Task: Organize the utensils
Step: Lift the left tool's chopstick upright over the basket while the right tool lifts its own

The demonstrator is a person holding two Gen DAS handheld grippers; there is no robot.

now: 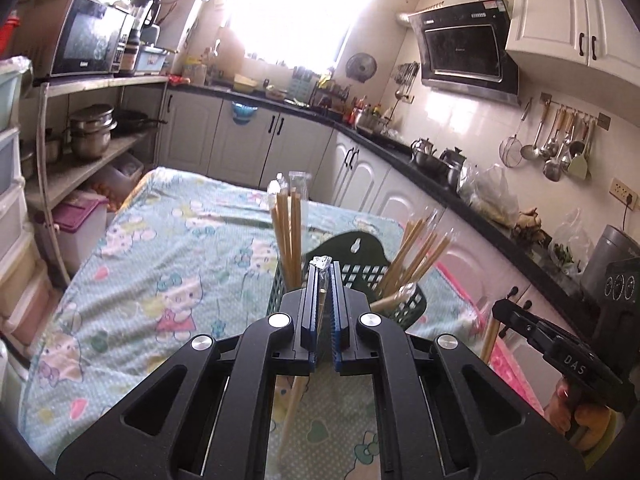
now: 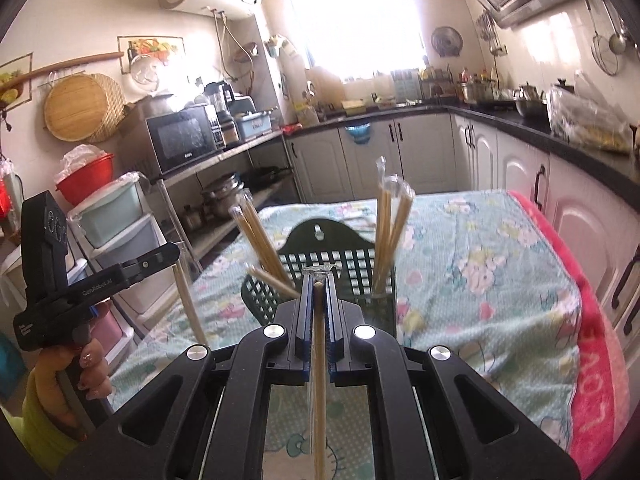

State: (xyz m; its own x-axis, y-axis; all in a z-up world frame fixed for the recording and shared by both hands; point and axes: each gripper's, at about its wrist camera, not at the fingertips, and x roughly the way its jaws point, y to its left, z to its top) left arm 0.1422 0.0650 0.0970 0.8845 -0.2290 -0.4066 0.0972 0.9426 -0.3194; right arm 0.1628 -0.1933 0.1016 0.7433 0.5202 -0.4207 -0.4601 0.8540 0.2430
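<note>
Right now your left gripper (image 1: 325, 270) has its jaws closed almost fully on a pair of pale wooden chopsticks in a clear plastic sleeve (image 1: 294, 404); the crinkled sleeve tip pokes out just past the jaw tips, and the sticks hang down below the jaws. Your right gripper (image 2: 319, 278) is pinched just as tightly on a second sleeved wooden chopstick pair (image 2: 319, 380), which runs up between the blue pads (image 2: 305, 320) and also trails down below the jaws.

Just beyond both sets of jaws stands the dark green perforated plastic chopstick holder (image 2: 320, 246), with a rounded back plate and a hanging hole. It rests on the table, which is covered by a light green cartoon-print cloth (image 1: 188, 248). Ahead and to the left of your left jaws, a bundle of sleeved chopsticks (image 1: 289, 232) stands nearly upright in the holder's left compartment. Ahead and to the right, another bundle (image 1: 416, 256) leans outward from the right compartment.

From the right wrist camera, your left hand (image 2: 80, 368) grips its tool's handle, well to the left of the right jaws.
</note>
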